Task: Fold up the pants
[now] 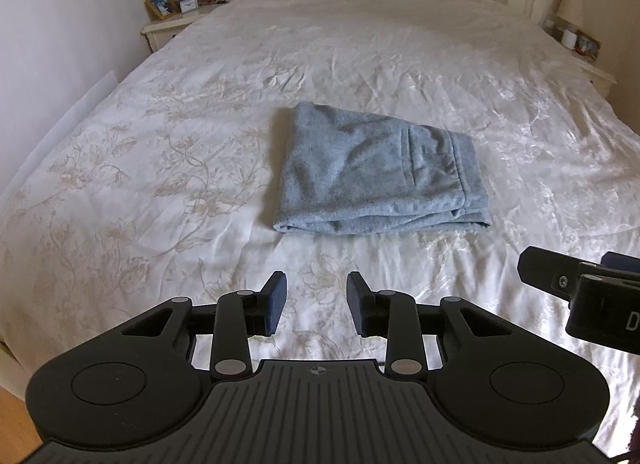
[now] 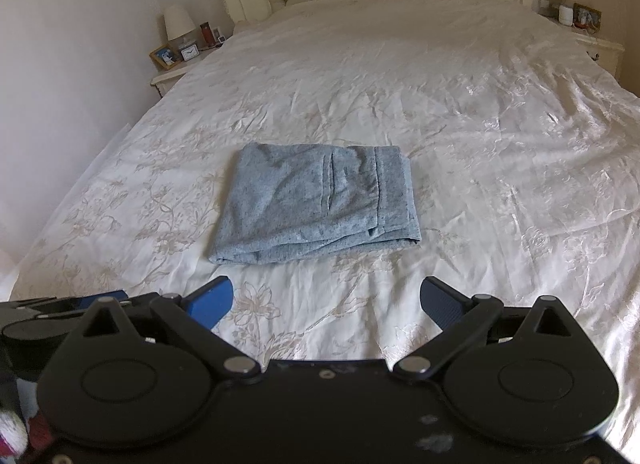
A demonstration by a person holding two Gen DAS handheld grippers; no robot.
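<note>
The gray pants (image 1: 380, 172) lie in the middle of the bed (image 1: 160, 144), already folded into a thick, almost square bundle. The stacked layer edges face the tongs, and the waistband runs down the right side. Both tongs hang over the near part of the bed, apart from the pants and touching nothing. The left tongs (image 1: 317, 303) are open a little, with the pants straight ahead. The right tongs (image 2: 326, 304) are open wide, and the pants sit ahead and a bit left. Neither looks clearly nearer. The folding looks about done.

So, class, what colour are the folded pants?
Heathered blue-grey pants, clearest in the right wrist view.
</note>
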